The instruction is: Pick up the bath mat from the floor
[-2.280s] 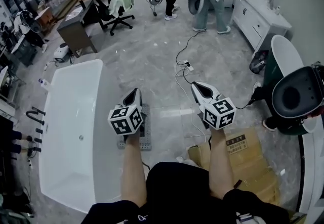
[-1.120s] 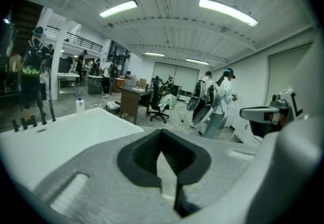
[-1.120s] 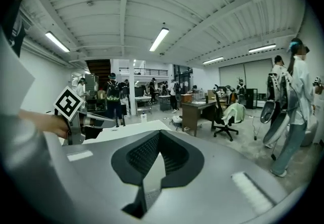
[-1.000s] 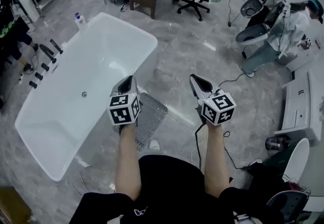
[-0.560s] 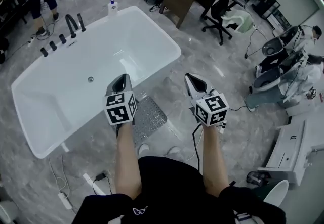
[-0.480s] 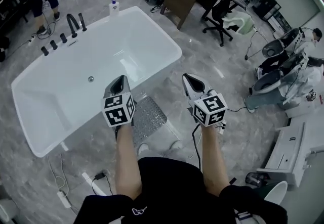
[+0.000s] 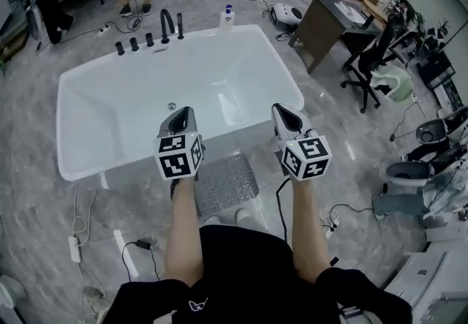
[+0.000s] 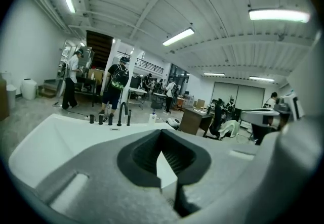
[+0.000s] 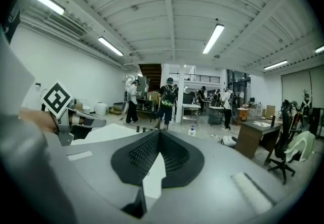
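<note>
Head view shows the white bathtub ahead. The left gripper is held out toward it, jaws closed on nothing. The bath mat lies flat on the floor between the arms (just beside the tub). The right gripper is likewise closed and empty.

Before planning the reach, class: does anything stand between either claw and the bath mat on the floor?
Nothing visible does: the bath mat lies uncovered beside the bathtub, below the left claw and right claw.
</note>
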A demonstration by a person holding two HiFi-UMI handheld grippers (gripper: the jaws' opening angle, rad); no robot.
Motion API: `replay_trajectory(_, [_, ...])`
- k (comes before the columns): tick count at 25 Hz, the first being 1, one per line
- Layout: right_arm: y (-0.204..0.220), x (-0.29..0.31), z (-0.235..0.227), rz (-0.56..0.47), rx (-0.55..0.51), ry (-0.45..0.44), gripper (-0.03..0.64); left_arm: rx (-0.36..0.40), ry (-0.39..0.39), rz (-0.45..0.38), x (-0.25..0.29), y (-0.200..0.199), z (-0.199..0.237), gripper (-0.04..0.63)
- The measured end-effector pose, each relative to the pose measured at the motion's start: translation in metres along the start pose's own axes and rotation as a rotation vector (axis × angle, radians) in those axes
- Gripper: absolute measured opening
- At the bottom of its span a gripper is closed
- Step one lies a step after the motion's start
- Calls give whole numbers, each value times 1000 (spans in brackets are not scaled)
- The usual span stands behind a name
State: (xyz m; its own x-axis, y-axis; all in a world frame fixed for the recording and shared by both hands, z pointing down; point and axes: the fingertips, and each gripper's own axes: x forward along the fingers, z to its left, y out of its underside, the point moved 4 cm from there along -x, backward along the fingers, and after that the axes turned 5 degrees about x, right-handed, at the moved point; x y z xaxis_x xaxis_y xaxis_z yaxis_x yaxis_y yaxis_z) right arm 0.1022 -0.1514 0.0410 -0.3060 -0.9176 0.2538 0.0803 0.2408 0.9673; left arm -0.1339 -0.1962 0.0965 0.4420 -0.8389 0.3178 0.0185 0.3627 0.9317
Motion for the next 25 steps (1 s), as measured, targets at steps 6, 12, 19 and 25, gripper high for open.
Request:
replay_trajectory(6, [-19,-8,-12,-65,36,-109,8,26,-133,-18,-39,-19,-14,-2])
replay_trajectory(12, [-24,-12,-30,-117,67,-171,8,-4,-208,13,-55,0,-29,-2])
replay_trajectory(19, [-10,-20,-37,-107,75,-249,8,-58,-311,17,-84,19,-42,-2])
replay_trajectory(25, [-13,-19,-43,-106,92,-262,7,-91,-344,24,-97,31,-45,-2])
